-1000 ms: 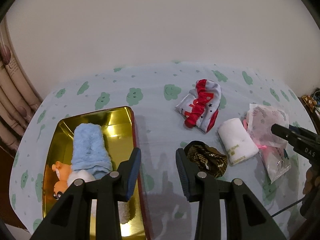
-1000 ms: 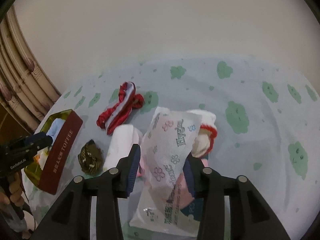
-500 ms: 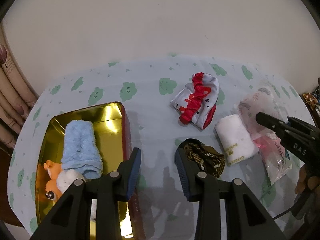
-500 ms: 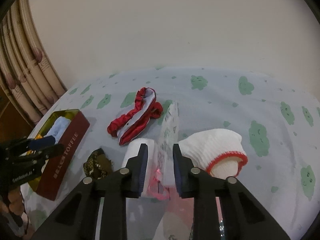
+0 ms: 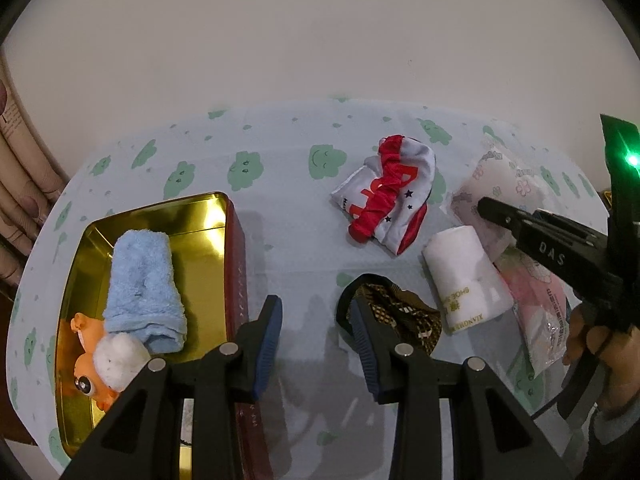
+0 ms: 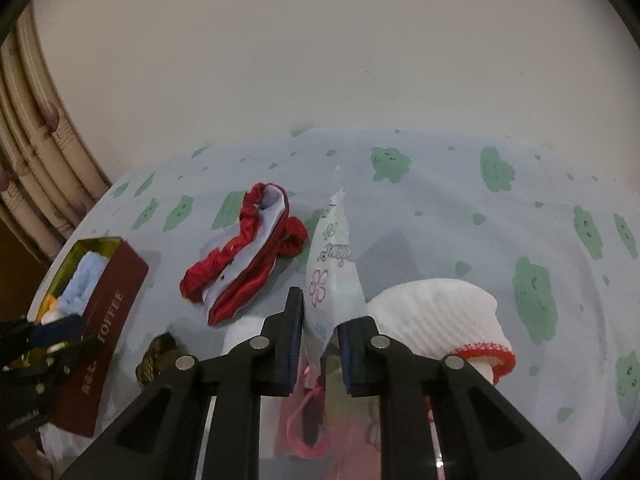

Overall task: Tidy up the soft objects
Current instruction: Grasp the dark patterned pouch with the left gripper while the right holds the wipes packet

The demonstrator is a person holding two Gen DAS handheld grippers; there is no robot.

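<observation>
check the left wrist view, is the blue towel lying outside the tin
No, the blue towel lies inside the gold tin, next to an orange toy.

Left gripper [image 5: 316,344]: black angular frame, blue ribbed pads, silver round screws. Right gripper [image 6: 318,336]: same build, white "DAS" lettering on side, green light at 3 o'clock, grey-blue sleeve cuff [image 5: 612,432].

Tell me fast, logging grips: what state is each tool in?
Left tool: open, holding nothing.
Right tool: closed on the flower-print packet.
</observation>
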